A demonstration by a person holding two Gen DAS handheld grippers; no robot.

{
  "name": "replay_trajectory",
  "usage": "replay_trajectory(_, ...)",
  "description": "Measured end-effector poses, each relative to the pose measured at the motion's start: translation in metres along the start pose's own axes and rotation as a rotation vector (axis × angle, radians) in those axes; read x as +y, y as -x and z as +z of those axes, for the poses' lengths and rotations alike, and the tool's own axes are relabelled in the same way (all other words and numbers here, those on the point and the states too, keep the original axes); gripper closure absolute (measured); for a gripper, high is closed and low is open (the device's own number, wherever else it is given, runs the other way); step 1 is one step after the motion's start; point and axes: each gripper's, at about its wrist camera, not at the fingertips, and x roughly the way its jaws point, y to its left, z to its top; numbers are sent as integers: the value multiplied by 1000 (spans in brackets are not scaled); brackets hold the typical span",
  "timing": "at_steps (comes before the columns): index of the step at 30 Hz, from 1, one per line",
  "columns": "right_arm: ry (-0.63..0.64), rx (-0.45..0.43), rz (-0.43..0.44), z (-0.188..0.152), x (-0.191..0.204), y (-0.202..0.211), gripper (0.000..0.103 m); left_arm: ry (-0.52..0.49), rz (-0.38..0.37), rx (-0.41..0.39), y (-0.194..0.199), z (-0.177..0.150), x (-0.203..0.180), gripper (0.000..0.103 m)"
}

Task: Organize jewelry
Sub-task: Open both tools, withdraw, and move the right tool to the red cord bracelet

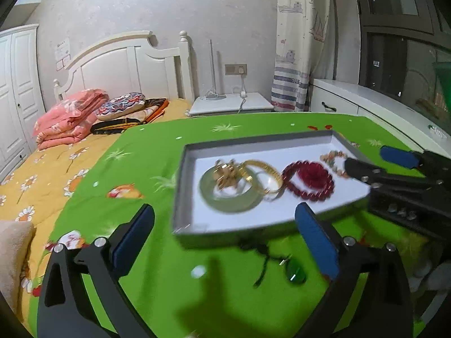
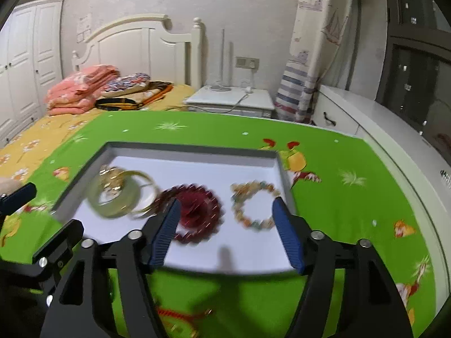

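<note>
A white shallow tray (image 1: 253, 152) (image 2: 197, 166) sits on the green cloth. In it lie a pale green jade bangle (image 1: 225, 205) (image 2: 112, 211), a gold bangle (image 1: 267, 177) (image 2: 149, 194) with a gold charm (image 1: 225, 173), a dark red bead bracelet (image 1: 310, 180) (image 2: 197, 214) and a multicoloured bead bracelet (image 1: 334, 157) (image 2: 253, 205). A green pendant on a dark cord (image 1: 294, 273) lies on the cloth in front of the tray. My left gripper (image 1: 225, 225) is open and empty, above the tray's near edge. My right gripper (image 2: 225, 219) is open and empty over the tray, between the two bead bracelets; it also shows in the left wrist view (image 1: 372, 160).
The green cartoon-print cloth (image 1: 146, 169) (image 2: 352, 202) covers the work surface. A red cord item with gold parts (image 2: 180, 318) lies near the front edge. A bed with folded bedding (image 1: 70, 112), a white nightstand (image 1: 231, 102) and a white cabinet (image 2: 366, 118) stand behind.
</note>
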Motion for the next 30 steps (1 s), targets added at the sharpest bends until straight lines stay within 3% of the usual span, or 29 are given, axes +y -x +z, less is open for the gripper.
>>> replay_trajectory(4, 2, -11, 35, -11, 5, 20, 32, -27, 28, -13, 17, -15, 12, 6)
replay_trajectory(15, -16, 13, 62, -49, -7, 48, 29, -34, 15, 13, 35, -44, 36, 6)
replay_trajectory(22, -48, 20, 60, -71, -17, 57, 29, 26, -49, 9, 35, -48, 52, 5)
replay_trajectory(27, -2, 35, 64, -73, -10, 53, 29, 54, -70, -19, 38, -48, 55, 5)
replay_trajectory(30, 20, 68, 71, -74, -7, 48, 36, 54, -71, -10, 36, -47, 54, 5)
